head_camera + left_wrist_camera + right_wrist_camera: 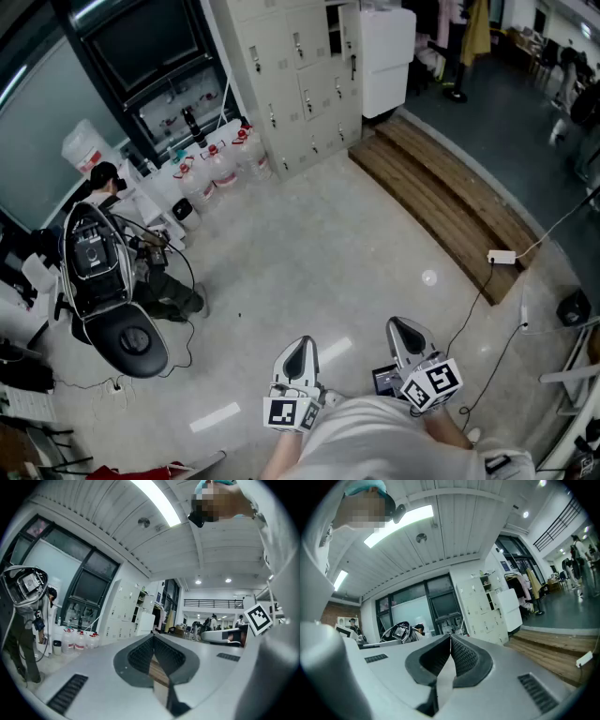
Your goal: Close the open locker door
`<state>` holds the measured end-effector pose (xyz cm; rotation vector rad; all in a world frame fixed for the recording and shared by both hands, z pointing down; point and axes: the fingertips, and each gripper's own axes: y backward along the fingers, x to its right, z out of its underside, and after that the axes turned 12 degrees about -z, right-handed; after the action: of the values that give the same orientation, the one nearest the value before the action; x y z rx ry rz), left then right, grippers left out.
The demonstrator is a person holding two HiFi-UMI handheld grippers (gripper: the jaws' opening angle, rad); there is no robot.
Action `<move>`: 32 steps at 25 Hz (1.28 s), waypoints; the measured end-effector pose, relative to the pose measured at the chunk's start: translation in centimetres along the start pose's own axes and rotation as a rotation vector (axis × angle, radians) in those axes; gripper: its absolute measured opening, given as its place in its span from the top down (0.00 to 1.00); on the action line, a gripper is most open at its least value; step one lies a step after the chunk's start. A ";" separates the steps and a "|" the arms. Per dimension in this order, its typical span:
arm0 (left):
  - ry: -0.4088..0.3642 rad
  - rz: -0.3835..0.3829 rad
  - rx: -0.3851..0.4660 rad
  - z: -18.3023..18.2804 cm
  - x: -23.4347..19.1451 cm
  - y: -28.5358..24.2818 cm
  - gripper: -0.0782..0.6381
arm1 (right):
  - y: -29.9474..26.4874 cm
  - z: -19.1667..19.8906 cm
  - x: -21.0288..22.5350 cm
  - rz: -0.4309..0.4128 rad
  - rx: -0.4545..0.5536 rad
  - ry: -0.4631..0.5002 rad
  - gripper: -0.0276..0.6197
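The open locker door [386, 58] is seen far across the floor [309, 253], well apart from the left tongs [299, 345] and right tongs [405, 327], both held clenched (nothing between them).

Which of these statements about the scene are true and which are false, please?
1. The left gripper and the right gripper are both shut and empty. True.
2. The left gripper touches the lockers. False: they stand far off across the floor.
3. Water jugs stand beside the lockers. True.
4. The wooden platform is bare. False: a power strip lies on it.
5. A white door stands open at the lockers' end. True.
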<state>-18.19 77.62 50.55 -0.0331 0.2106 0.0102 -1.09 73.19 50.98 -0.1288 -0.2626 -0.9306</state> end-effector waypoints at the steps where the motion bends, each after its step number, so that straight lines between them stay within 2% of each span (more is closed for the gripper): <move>1: 0.001 0.009 -0.009 0.3 1.6 0.1 0.88 | 1.5 0.0 0.6 0.004 -0.013 -0.007 0.91; 8: -0.026 0.080 0.023 -0.1 10.6 -0.9 0.88 | 8.4 -1.6 4.3 0.004 -0.021 0.012 0.91; 14: -0.047 0.058 0.014 1.4 16.6 0.4 0.88 | 12.4 -1.9 6.5 -0.024 -0.020 -0.005 0.91; 18: -0.085 0.013 0.025 1.5 18.4 1.3 0.88 | 13.8 -3.5 7.5 -0.068 0.003 0.021 0.91; 22: -0.086 -0.031 0.025 2.1 19.8 1.4 0.88 | 15.6 -4.0 8.7 -0.086 0.001 0.032 0.91; 28: -0.057 -0.023 0.020 2.9 22.0 -1.0 0.88 | 17.9 -3.5 12.2 -0.056 -0.011 -0.001 0.91; 32: -0.063 0.002 0.020 2.9 21.8 -3.7 0.88 | 17.0 -3.0 14.6 -0.014 -0.018 -0.018 0.91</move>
<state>3.77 74.15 48.92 -0.0125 0.1473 0.0115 21.39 71.27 52.23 -0.1524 -0.2726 -0.9461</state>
